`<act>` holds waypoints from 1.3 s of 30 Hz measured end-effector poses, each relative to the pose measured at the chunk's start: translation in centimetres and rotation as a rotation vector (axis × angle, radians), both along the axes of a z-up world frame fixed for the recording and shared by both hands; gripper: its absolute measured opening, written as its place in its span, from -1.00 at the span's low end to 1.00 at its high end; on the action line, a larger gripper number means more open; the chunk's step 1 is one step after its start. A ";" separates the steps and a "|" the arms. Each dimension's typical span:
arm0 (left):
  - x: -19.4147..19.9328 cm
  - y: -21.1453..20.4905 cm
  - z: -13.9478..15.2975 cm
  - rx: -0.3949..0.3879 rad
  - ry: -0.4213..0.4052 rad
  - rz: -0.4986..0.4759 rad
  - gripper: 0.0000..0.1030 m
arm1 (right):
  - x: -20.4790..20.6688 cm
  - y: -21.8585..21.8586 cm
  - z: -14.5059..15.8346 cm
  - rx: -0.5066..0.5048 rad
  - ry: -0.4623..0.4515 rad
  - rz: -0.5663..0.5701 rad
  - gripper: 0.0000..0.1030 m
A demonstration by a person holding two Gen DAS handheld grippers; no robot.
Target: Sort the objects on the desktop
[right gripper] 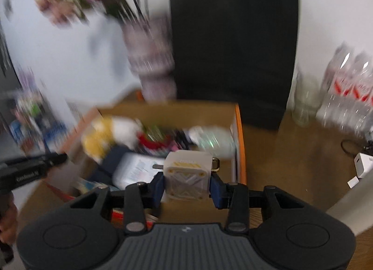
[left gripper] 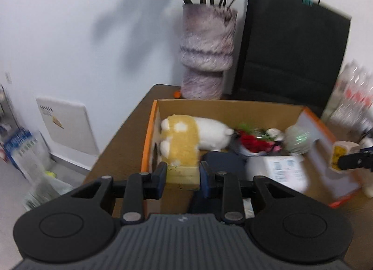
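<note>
1. My left gripper is clenched on a pale wooden block, held over the near edge of the cardboard box.
2. My right gripper grasps a grey cube with yellow stripes, above the box's right side.
3. The box sits on the brown bench and holds a plush toy, red flowers and a white packet.
4. Behind it stand a vase and a black paper bag.
</note>
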State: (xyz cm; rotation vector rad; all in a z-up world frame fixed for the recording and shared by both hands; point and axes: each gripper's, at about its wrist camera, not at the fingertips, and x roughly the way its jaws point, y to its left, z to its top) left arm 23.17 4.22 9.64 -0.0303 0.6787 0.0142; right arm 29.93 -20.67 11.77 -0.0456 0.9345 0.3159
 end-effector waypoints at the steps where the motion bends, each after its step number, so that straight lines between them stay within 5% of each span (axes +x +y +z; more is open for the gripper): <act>1: 0.7 -0.2 -0.5 0.012 0.025 -0.015 -0.41 | 1.1 0.2 -0.5 -0.018 0.046 -0.001 -0.23; 4: 2.0 -0.2 -2.6 0.023 0.104 -0.031 -0.40 | 3.2 1.2 -2.1 -0.096 0.149 0.000 -0.23; 7: 1.9 -0.8 -3.6 0.128 0.063 -0.072 -0.40 | 3.9 2.1 -3.8 -0.133 0.224 0.002 -0.23; 11: 2.7 -0.3 -3.8 0.141 0.063 -0.137 -0.37 | 4.1 3.0 -4.8 -0.183 0.228 -0.031 -0.17; 14: 3.4 0.4 -2.7 0.056 0.119 -0.153 0.03 | 3.9 3.2 -4.2 -0.179 0.225 -0.039 0.10; 18: 3.7 1.9 -0.2 -0.069 0.152 -0.121 0.42 | 3.2 2.7 -1.0 -0.135 0.167 -0.060 0.40; 25: 2.3 1.9 2.6 -0.053 0.218 -0.089 0.94 | 1.4 1.8 3.2 -0.075 0.117 -0.067 0.71; 30: 0.7 0.9 3.3 -0.008 0.259 -0.088 1.00 | 0.1 1.3 3.6 -0.051 0.127 -0.082 0.72; 34: -0.9 0.9 4.0 -0.022 0.256 -0.050 1.00 | -2.5 2.3 4.1 -0.088 0.021 -0.065 0.81; 39: -4.7 0.9 5.1 -0.020 0.071 0.037 1.00 | -6.5 2.7 4.4 -0.013 -0.166 -0.063 0.82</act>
